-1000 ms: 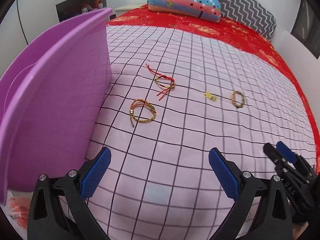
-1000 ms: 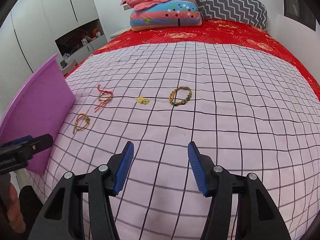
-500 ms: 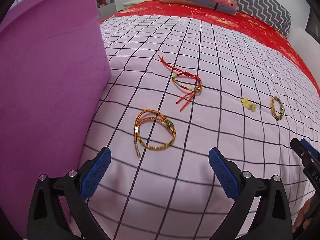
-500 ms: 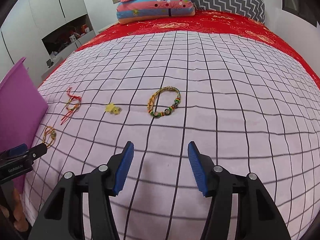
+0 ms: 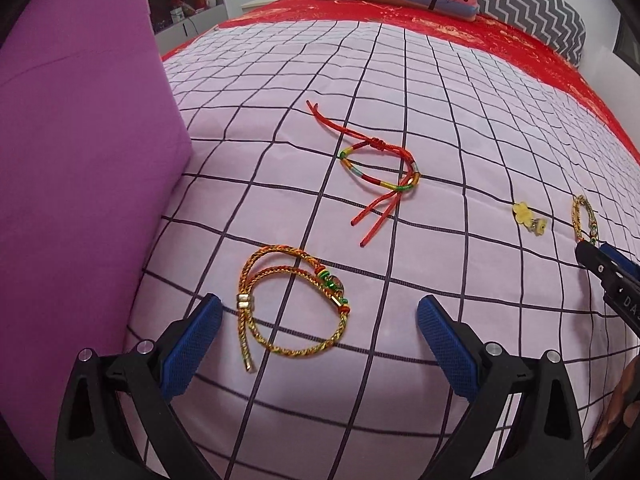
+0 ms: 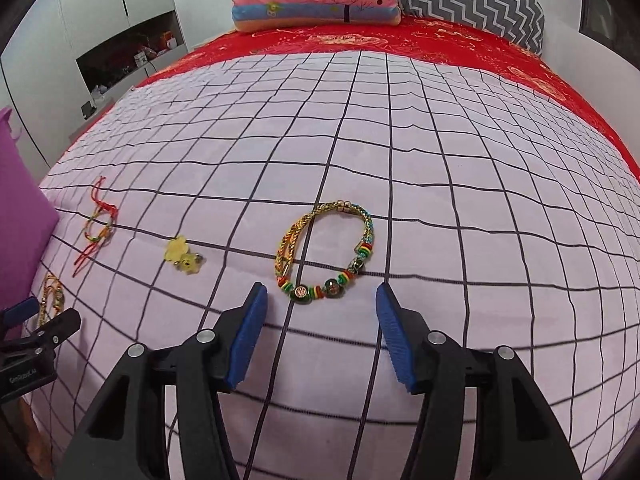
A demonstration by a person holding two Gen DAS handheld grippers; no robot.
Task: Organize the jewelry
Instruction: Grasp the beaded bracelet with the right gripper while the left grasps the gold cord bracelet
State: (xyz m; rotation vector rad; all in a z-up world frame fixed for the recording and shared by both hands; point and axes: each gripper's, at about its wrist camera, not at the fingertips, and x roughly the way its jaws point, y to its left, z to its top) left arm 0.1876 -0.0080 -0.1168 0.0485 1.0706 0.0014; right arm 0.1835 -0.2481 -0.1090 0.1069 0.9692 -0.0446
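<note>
1. The left gripper (image 5: 318, 322) hangs low over the checked sheet (image 5: 460, 140), jaws wide apart and holding nothing. The braided gold cord bracelet (image 5: 292, 304) lies flat on the sheet between the two blue pads (image 5: 192, 344), nearer the left one. That spread looks set to straddle the whole loop, so a close would gather it.

2. The right gripper (image 6: 320, 332) does the same job on its own side: jaws apart, empty, with the beaded bracelet (image 6: 326, 252) lying just ahead of the tips and centred on the gap. It seems lined up for a straight push forward and a pinch.

3. Between the two targets, the red string bracelet (image 5: 380, 172) and the pair of small yellow flower pieces (image 6: 183, 258) lie loose on the sheet, well apart from either gripper. Nobody is going for them yet.

4. The purple bin (image 5: 80, 160) stands on the left, right beside the gold cord bracelet. That is probably where everything is headed, which would explain the left gripper working the piece nearest to it.

5. All four pieces rest on the sheet, so the sorting has barely started. The soft bedding may give under the tips, and thin cords could slip out.
</note>
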